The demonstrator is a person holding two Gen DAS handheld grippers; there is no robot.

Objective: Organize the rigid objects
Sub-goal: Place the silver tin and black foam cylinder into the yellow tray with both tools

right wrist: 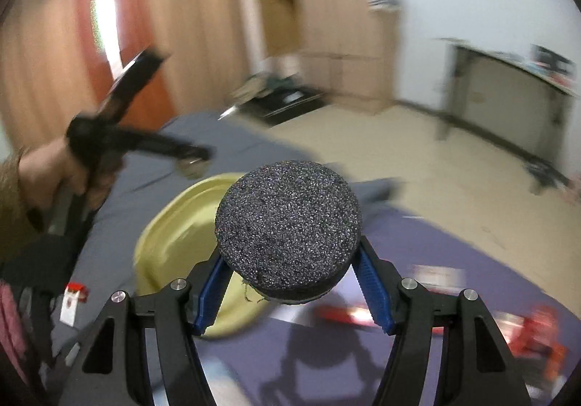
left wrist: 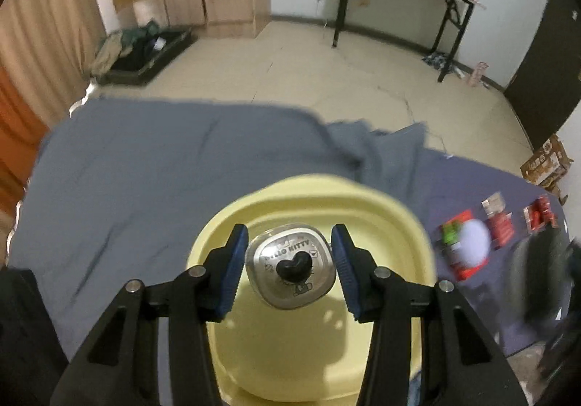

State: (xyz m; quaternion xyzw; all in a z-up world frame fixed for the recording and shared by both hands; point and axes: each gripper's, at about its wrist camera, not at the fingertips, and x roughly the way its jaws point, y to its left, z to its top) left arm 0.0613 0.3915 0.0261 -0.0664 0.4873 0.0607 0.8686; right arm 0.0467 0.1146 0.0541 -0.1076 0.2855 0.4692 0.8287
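- The left gripper (left wrist: 289,270) is clamped on a small metal tin (left wrist: 289,270). The tin sits squarely between the two blue pads (left wrist: 232,270), one pad pressing on each side of it.
- The tin is rounded-square, with "HELLO KITTY" printed on its face and a black heart-shaped knob (left wrist: 293,266) in the middle. That face is turned toward the left wrist camera.
- Tin and left gripper hang above a pale yellow tub (left wrist: 312,206), whose bare bottom shows beneath the tin.
- The right gripper (right wrist: 292,284) is clamped on a round dark grey speckled disc (right wrist: 288,224) with a rough, grainy face. Its blue pads (right wrist: 372,288) close on the lower left and right edges of the disc, and most of the disc stands up beyond the fingertips.
- In the right wrist view the yellow tub (right wrist: 174,235) lies to the left of and behind the disc, tilted in the picture, so the disc is held beside the tub rather than over its middle.
- The tub rests on a grey-blue cloth (left wrist: 145,170) spread over the surface.
- Red and white packets (left wrist: 501,224) lie on the cloth to the right of the tub, blurred.
- A hand (right wrist: 69,170) holding the other gripper shows at the left of the right wrist view, blurred.
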